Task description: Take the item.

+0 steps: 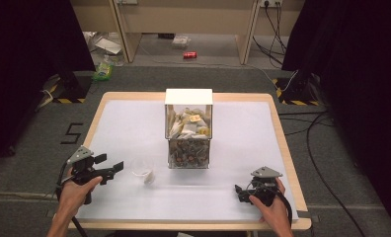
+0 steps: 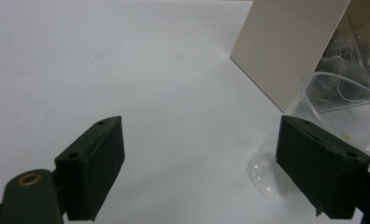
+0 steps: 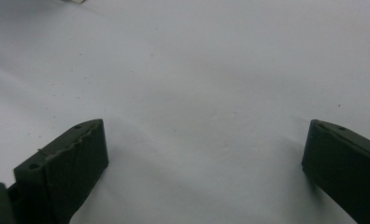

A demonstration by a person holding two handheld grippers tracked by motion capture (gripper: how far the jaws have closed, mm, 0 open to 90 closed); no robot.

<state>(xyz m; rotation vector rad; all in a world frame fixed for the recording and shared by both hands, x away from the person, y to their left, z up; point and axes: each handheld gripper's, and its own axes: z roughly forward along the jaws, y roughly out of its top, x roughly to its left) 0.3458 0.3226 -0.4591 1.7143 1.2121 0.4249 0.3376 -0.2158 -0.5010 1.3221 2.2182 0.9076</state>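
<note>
A clear box (image 1: 188, 129) with a white lid stands at the table's middle, full of small packets. Left of its front stands a clear plastic cup (image 1: 143, 169) with something white in it. My left gripper (image 1: 109, 163) is open just left of the cup and points at it. In the left gripper view the cup (image 2: 328, 93) shows past the right jaw, outside the gap of the left gripper (image 2: 202, 158), with the box's pale wall (image 2: 286, 46) behind. My right gripper (image 1: 239, 191) rests at the front right, open. The right gripper (image 3: 204, 163) has bare table between its jaws.
The white table top (image 1: 129, 123) has a wooden rim all round. On the floor beyond it lie a red can (image 1: 189, 55) and some litter (image 1: 103, 69). Cables (image 1: 317, 148) run along the floor on the right. Dark curtains hang at both sides.
</note>
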